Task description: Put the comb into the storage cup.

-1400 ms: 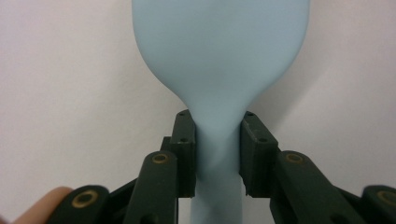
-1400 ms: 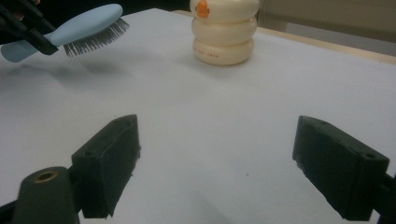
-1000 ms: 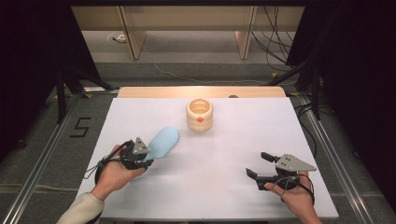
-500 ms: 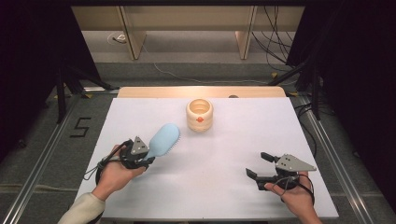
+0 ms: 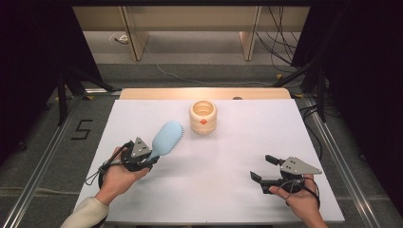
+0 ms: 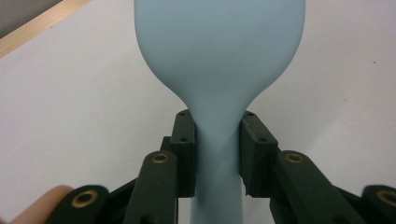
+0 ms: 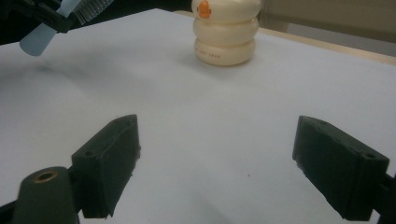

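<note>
Presently the left gripper (image 5: 151, 157) holds a pale blue hairbrush (image 5: 166, 138) by the neck of its handle. In the left gripper view the two black fingers (image 6: 183, 142) press on either side of the narrow handle (image 6: 217, 158), clamped on it with no gap showing, and the broad oval back of the brush head spreads out directly beyond the fingertips, facing the camera. In the high view the brush head lies ahead of the fingers, angled away from the person and toward the middle of the table (image 5: 228, 156), with its bristles along the edge that faces the cup. From the right gripper view the brush appears raised off the table surface, its blunt handle end sticking out behind the fingers.

The right gripper (image 5: 262, 169) sits near the person's edge of the table, well apart from the brush. Its fingers (image 7: 111, 154) stand wide apart, nothing between them but bare white tabletop. The hand (image 5: 297, 197) grips the body of the tool from behind.

A cream cup (image 5: 203, 116) with ribbed sides and a small orange mark stands upright well beyond both sets of fingers, toward the far side of the table. It lies ahead of the right fingers and slightly toward the left one of the pair, as seen in the right gripper view. It touches neither the brush nor either gripper.
</note>
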Demonstrator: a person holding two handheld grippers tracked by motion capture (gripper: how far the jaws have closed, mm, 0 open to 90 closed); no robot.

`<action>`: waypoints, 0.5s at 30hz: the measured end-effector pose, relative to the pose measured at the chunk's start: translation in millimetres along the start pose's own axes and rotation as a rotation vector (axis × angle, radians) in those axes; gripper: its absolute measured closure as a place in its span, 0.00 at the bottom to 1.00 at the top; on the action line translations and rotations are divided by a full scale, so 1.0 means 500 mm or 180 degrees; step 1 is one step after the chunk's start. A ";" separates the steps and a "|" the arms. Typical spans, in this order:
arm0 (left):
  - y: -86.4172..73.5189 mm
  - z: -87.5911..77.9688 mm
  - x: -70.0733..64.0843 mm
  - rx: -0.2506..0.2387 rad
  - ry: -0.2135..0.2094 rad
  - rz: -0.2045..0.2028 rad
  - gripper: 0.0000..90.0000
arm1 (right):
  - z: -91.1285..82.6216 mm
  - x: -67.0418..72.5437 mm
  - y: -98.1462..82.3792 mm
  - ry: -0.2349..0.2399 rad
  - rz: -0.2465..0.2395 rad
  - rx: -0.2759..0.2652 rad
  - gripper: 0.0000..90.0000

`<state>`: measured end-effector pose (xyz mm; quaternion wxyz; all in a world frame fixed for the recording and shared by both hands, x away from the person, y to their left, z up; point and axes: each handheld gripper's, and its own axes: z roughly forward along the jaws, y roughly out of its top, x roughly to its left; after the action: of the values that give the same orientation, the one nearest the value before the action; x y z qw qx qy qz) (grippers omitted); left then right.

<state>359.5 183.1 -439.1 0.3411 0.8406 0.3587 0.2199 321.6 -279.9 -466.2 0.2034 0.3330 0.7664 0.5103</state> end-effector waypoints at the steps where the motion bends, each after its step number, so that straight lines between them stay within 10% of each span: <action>1: -0.001 -0.001 -0.001 -0.0011 0.0015 -0.0034 0.77 | 0.000 0.000 0.000 0.0002 -0.0005 0.0000 0.18; 15: 0.001 0.000 -0.002 -0.0171 0.0041 -0.0103 0.77 | 0.000 0.000 0.000 0.0006 -0.0001 -0.0011 0.18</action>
<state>359.1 182.2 -438.6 0.3647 0.8238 0.3684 0.2294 321.4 -279.8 -465.9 0.2033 0.3321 0.7657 0.5119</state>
